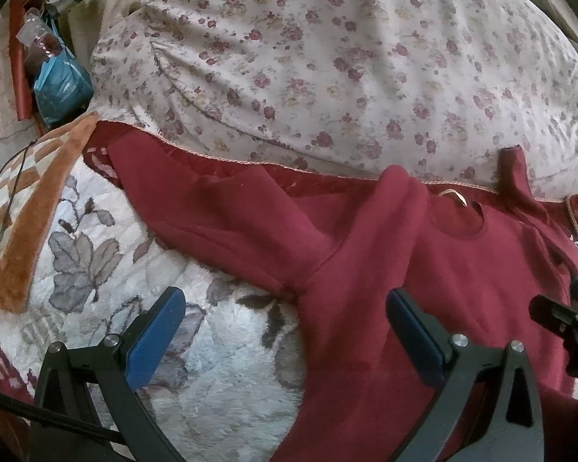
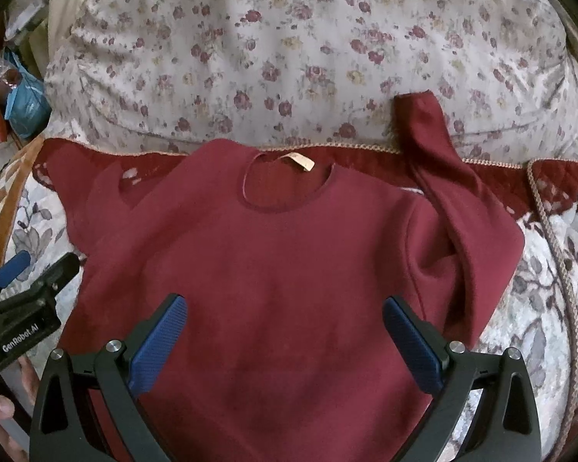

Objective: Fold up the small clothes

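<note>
A dark red long-sleeved sweater (image 2: pixel 273 254) lies flat on the bed, collar with a pale label (image 2: pixel 298 161) pointing away. Its right sleeve (image 2: pixel 439 161) runs up onto the floral duvet; its left sleeve (image 1: pixel 219 208) lies spread to the left. My right gripper (image 2: pixel 285 315) is open and empty above the sweater's chest. My left gripper (image 1: pixel 287 308) is open and empty over the sweater's left edge by the armpit; it also shows in the right wrist view (image 2: pixel 31 273). The right gripper's body shows at the edge of the left wrist view (image 1: pixel 566 319).
A puffy floral duvet (image 1: pixel 327 57) rises behind the sweater. A grey-and-white floral quilt (image 1: pixel 212 365) with a red border covers the bed. An orange patterned blanket (image 1: pixel 31 223) lies at left. A blue bag (image 1: pixel 59 84) and clutter sit at the far left.
</note>
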### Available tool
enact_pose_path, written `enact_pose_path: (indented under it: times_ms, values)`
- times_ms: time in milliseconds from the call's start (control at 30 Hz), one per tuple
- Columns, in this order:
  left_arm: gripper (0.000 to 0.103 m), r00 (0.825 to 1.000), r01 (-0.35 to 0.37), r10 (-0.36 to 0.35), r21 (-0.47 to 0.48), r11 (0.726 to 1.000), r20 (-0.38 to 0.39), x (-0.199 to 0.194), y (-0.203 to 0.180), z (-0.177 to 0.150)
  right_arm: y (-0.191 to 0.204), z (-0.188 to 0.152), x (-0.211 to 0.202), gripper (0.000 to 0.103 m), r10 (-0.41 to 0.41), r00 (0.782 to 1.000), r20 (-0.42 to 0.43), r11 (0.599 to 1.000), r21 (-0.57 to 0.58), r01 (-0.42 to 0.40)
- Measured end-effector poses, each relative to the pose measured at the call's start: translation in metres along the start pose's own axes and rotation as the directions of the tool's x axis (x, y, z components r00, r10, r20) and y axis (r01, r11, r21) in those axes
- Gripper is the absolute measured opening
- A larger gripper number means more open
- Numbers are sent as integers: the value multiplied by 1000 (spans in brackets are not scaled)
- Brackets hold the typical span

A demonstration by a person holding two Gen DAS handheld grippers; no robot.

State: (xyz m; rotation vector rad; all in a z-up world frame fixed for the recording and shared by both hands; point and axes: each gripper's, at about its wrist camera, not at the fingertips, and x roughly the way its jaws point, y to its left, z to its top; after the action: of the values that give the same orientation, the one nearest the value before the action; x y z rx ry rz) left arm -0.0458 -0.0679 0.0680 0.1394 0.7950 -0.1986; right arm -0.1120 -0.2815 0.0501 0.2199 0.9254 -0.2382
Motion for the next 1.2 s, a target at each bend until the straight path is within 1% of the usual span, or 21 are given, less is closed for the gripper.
enact_pose_path:
  times_ms: [133,233,333,533,633,733,900,1033,1133,1200]
  values:
    - [103,1000,-6,6,-7,1000,-7,4,3,-1,6,1,-6,103,-4,1000,23,1000,-21,5]
    - [103,1000,-13,13,-15,1000,-18,8,7,-1,13,4,-9,103,8,999,37,999,-41,-6]
    - [103,1000,-14,13,-29,999,-22,10,11,-1,19,6,-8,103,16,999,34,998,-54,-14]
    - [103,999,-11,8,-60,998,-38,15,20,-1,40,12,-7,103,60,998,33,994,-89,-57]
    - [103,999,-13,10,-73,997,-51,19,26,0,51,15,-6,103,54,998,42,993,-110,-49]
    - [103,999,-10,5,-91,996,-51,19,33,1,57,14,-2,103,62,997,34,992,-113,-58]
    - [103,998,-33,25,-131,991,-60,23,46,5,57,6,7,103,66,998,-4,992,-112,-66]
    - [103,995,-74,60,-176,982,-80,31,62,11,54,0,10,103,82,996,-23,990,-111,-84]
    - [103,991,-104,83,-225,969,-101,40,78,20,52,-3,10,103,96,995,-31,988,-116,-99]
    - [103,990,-111,87,-235,966,-113,47,88,30,51,-3,10,103,108,993,-40,986,-123,-112]
